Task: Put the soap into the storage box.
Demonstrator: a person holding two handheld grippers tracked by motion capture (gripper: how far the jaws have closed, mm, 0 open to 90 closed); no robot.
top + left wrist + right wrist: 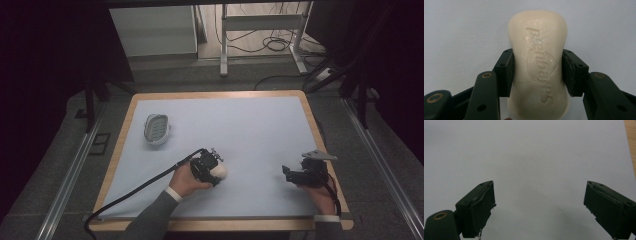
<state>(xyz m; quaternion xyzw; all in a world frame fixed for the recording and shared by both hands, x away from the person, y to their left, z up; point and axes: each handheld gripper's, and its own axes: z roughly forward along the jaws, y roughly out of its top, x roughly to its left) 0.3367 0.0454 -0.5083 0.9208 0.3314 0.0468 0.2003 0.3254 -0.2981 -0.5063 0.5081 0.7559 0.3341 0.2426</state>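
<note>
A cream bar of soap [539, 62] with embossed lettering sits between the jaws of my left gripper [537, 72], which is shut on its narrow waist. In the high view the soap [220, 171] shows as a pale lump at the tip of the left gripper [212, 169], low over the mat's front middle. A white soap dish [157, 129] with a ribbed grey insert lies at the mat's left, apart from the soap. My right gripper [539, 205] is open over bare mat, and in the high view it [286, 173] rests near the front right.
A pale blue mat [250, 135] covers the wooden table [122, 135]. The left gripper's black cable [135, 190] trails to the front left edge. Beyond the table stand a metal frame [260, 22] and loose floor cables.
</note>
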